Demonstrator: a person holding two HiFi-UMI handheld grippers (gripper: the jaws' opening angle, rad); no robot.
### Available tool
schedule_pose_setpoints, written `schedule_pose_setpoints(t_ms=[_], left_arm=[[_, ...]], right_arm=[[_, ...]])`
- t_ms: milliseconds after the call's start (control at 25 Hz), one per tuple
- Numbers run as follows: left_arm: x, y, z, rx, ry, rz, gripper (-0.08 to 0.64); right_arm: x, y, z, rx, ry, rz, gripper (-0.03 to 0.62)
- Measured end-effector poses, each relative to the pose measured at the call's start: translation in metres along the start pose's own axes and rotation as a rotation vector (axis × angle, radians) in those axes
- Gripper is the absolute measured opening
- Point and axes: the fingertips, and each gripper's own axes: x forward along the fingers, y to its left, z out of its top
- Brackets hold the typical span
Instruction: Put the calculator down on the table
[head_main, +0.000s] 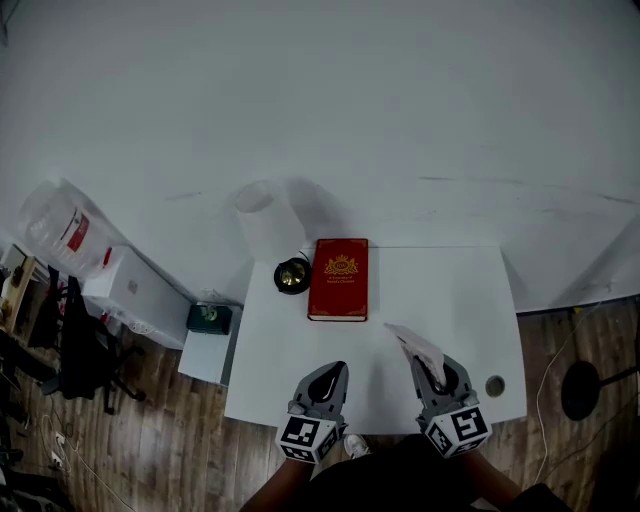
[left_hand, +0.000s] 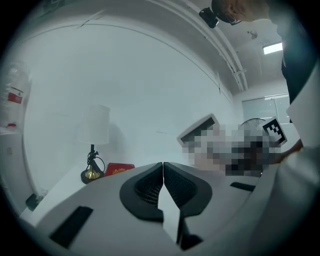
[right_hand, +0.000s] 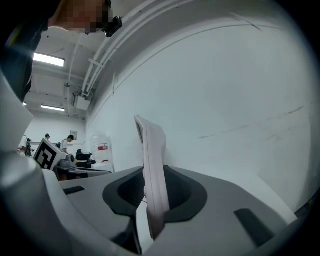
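Observation:
My right gripper (head_main: 433, 376) is shut on the pale calculator (head_main: 420, 348), holding it above the near right part of the white table (head_main: 440, 290). In the right gripper view the calculator (right_hand: 152, 170) stands edge-on between the jaws, rising well above them. My left gripper (head_main: 327, 382) hovers over the table's near edge, left of the right one, with its jaws shut and nothing in them; its dark pads (left_hand: 150, 187) meet in the left gripper view. The calculator (left_hand: 197, 130) also shows there at the right, partly behind a mosaic patch.
A red book (head_main: 339, 278) lies at the table's far middle. Left of it stands a lamp with a brass base (head_main: 292, 276) and a white shade (head_main: 268, 215). A small round thing (head_main: 494, 385) lies near the table's right front corner. A white wall rises behind the table.

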Motion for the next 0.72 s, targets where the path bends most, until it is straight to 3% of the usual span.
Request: schedule_pose_setpoints(t_ms=[360, 720], left_arm=[[0.024, -0.008, -0.022, -0.014, 0.07, -0.061, 0.023], [0.037, -0.013, -0.053, -0.035, 0.124, -0.038, 0.023]], right_arm=[[-0.002, -0.028, -0.035, 0.035, 0.088, -0.071, 0.104], [-0.006, -0.058, -0.089, 0.113, 0.212, -0.102, 0.104]])
